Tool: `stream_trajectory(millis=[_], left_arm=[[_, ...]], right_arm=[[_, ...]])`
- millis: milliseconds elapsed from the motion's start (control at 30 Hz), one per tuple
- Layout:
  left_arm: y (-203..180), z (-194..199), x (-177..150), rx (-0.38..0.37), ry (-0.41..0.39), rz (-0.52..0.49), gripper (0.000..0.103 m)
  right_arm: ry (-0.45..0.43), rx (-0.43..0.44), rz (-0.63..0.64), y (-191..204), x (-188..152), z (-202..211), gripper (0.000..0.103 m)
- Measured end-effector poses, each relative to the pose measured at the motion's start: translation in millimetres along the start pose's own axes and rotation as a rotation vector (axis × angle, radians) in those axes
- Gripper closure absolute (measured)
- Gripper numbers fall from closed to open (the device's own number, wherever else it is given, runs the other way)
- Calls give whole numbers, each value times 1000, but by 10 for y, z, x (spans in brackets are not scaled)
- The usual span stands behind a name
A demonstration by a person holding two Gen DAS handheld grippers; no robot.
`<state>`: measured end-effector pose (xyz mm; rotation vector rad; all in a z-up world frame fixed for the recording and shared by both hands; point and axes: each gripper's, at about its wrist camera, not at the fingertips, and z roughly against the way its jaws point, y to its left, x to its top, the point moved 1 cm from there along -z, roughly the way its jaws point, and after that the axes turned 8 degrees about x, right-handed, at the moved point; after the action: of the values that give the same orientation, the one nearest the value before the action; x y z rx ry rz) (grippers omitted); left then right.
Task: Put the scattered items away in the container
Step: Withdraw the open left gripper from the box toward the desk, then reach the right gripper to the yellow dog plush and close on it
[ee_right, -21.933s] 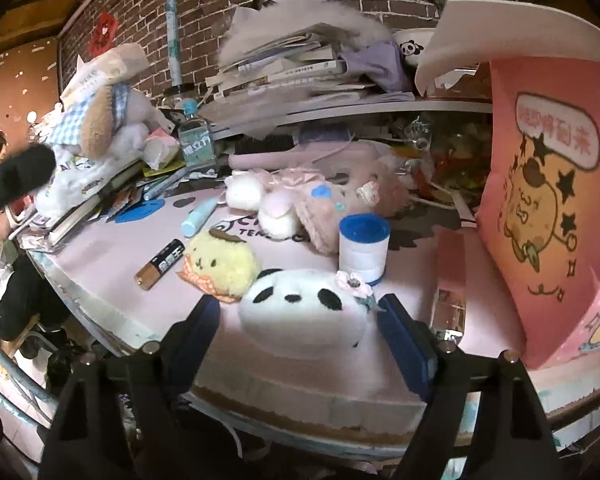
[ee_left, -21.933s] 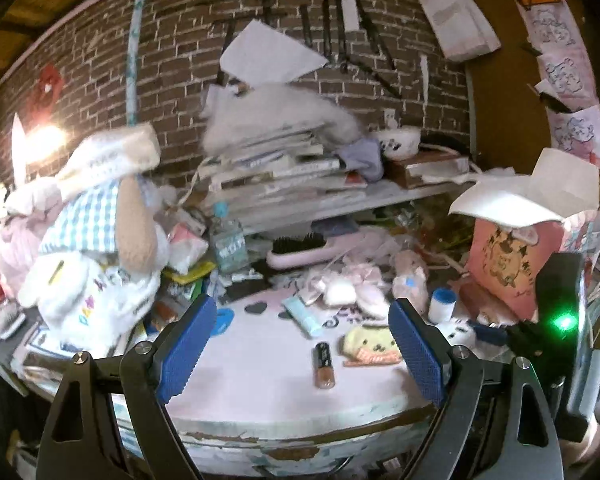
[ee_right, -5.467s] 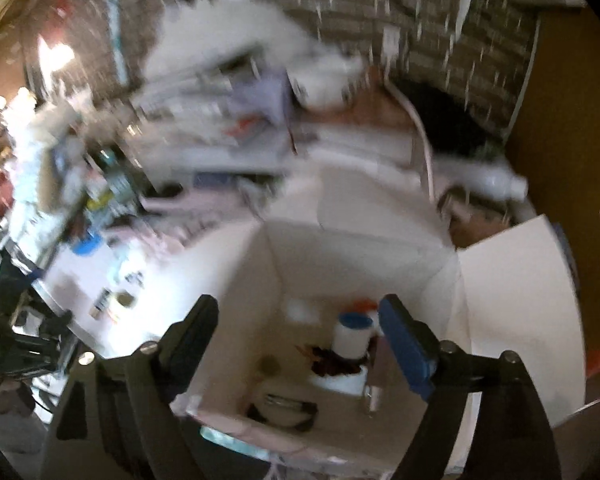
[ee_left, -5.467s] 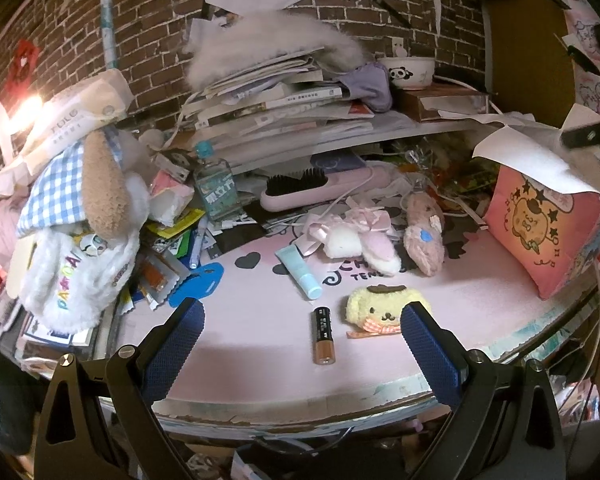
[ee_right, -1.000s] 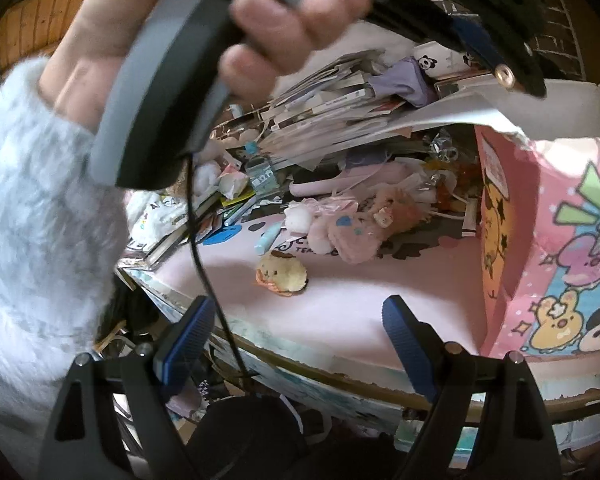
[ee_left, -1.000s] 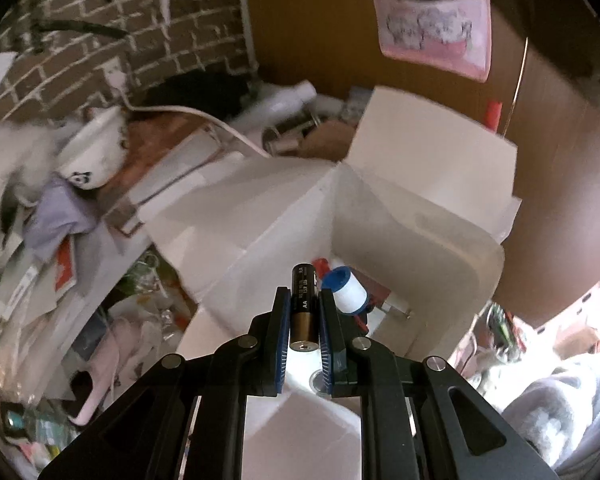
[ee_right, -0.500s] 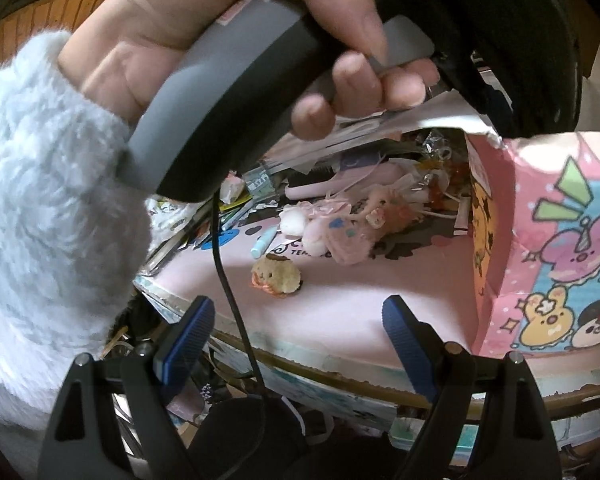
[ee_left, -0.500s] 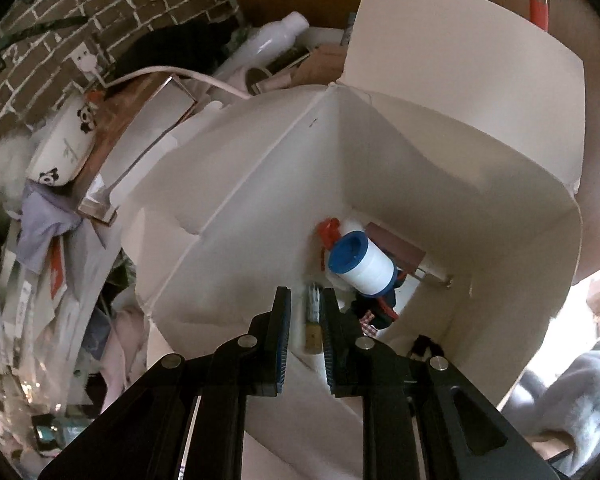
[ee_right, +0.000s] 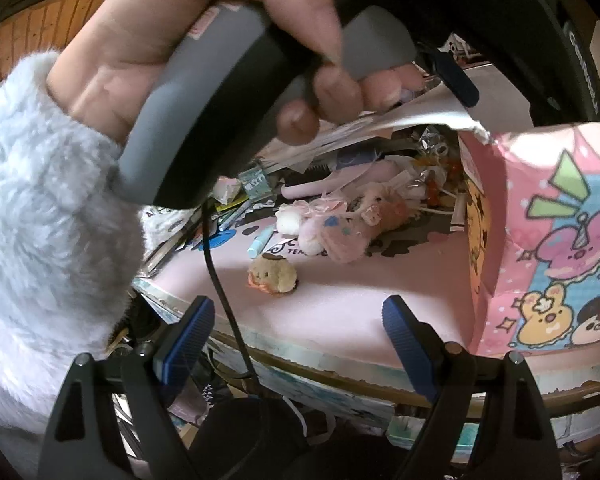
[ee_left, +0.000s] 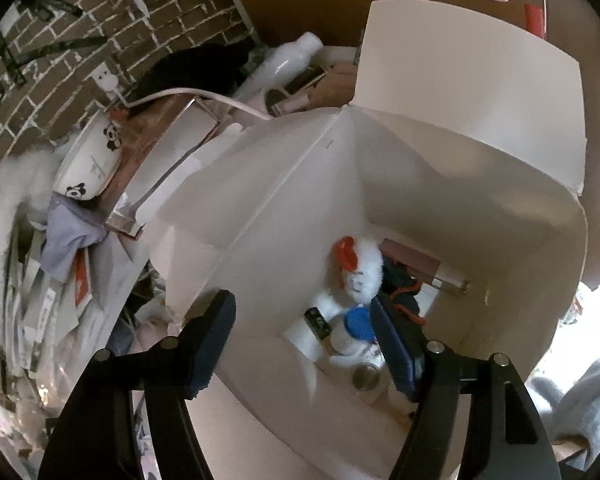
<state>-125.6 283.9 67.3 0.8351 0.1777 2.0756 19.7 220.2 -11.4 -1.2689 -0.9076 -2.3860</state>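
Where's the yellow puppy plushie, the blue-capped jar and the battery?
yellow puppy plushie [ee_right: 274, 274], right wrist view, middle of its fuzzy body.
blue-capped jar [ee_left: 359, 322], left wrist view, on its blue cap.
battery [ee_left: 317, 322], left wrist view, on its dark label end.

A panda bowl [ee_left: 90, 168] sits on stacked papers [ee_left: 40, 280] against the brick wall [ee_left: 100, 20]. A white cable [ee_left: 204, 96] runs from the wall socket [ee_left: 107, 80], near a white bottle [ee_left: 288, 58].

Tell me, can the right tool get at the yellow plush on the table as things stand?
Probably yes. The right tool is open and empty, and the yellow plush lies alone on bare pink table ahead of it. Only a hanging black cable passes nearby.
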Motion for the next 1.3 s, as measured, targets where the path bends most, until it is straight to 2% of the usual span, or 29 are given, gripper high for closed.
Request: stream_trajectory(millis=[133, 267, 500, 667, 833, 1000, 1300], left_arm=[[39, 36, 2, 19, -17, 3, 29], [95, 164, 4, 0, -66, 26, 23], [243, 460, -52, 19, -162, 82, 18], [417, 637, -209, 39, -202, 129, 17], [607, 774, -470, 77, -221, 187, 11], [843, 896, -816, 117, -234, 274, 10], [1342, 1090, -1768, 295, -224, 531, 4]], right_arm=[[-1, -2, 1, -1, 4, -4, 19], [2, -3, -4, -2, 5, -15, 19], [8, -5, -1, 11, 13, -68, 19], [11, -13, 7, 34, 30, -118, 19], [21, -24, 25, 66, 43, -204, 19], [33, -41, 41, 104, 64, -314, 19], [56, -103, 79, 178, 131, -563, 19]])
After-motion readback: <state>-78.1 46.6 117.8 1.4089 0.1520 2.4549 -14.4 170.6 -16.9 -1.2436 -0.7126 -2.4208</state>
